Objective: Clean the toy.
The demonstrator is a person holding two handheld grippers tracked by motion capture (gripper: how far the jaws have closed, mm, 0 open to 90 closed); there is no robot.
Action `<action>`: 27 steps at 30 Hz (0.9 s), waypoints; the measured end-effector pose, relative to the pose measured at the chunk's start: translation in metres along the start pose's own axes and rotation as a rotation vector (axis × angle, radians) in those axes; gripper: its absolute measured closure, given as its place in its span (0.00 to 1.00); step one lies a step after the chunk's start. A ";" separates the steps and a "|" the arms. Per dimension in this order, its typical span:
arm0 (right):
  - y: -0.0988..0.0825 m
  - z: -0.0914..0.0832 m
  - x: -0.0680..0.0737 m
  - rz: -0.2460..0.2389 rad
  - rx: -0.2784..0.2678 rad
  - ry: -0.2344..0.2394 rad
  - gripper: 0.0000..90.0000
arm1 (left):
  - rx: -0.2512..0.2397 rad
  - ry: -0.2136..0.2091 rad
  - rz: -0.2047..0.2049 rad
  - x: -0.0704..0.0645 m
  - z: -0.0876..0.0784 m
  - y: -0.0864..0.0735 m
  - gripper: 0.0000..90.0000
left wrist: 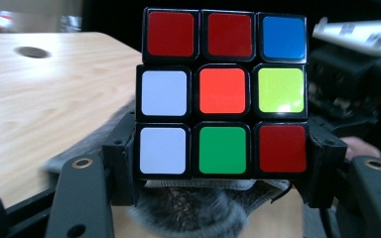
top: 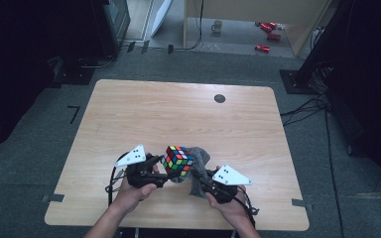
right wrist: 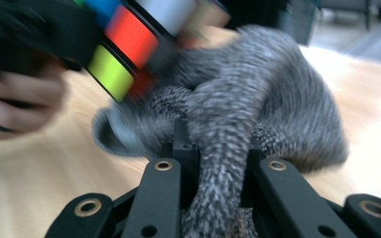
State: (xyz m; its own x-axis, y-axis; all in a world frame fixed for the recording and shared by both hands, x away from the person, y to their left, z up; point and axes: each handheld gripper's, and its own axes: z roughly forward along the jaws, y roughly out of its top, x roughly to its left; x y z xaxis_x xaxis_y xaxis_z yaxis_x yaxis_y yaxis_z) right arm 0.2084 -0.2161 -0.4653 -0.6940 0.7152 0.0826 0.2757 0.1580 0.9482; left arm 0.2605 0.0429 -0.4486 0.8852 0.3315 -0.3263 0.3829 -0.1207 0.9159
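Near the front edge of the table (top: 129, 106), about midway along it, the left hand-held gripper (top: 159, 171) holds a puzzle cube (top: 177, 160) clear of the wood, its jaws spread across the cube's bottom layer and pressing on both sides. The right hand-held gripper (top: 200, 178) has its jaws pinched nearly together on a fold of a grey cloth (top: 199, 157), which bunches up under and behind the cube and touches it. The likeliest trouble, as I judge it, is the cube slipping or twisting: it is clamped only at its lowest layer, so a firm rub or tug from the cloth could rotate the upper layers or lever the whole cube out of the jaws and drop it near the table's front edge. The cloth could also pull free, since only a narrow fold is clamped, or snag on a corner of the cube. The right gripper view is blurred, so how firmly the cloth presses on the cube cannot be told. The cube is a scrambled three-by-three with black edges and glossy stickers; the face seen in the left gripper view reads red, red, blue, then white, orange-red, yellow-green, then white, green, red. The cloth looks soft, knitted and speckled grey.
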 end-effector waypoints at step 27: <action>0.010 -0.017 -0.005 0.090 -0.076 -0.007 0.88 | 0.018 -0.052 -0.014 -0.004 0.008 0.000 0.39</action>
State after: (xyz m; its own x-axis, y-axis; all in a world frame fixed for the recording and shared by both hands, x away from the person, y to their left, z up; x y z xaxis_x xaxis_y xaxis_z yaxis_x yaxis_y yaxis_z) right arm 0.2038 -0.2298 -0.4514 -0.6644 0.7286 0.1664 0.2851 0.0413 0.9576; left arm 0.2591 0.0337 -0.4493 0.8918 0.2847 -0.3515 0.3999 -0.1330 0.9069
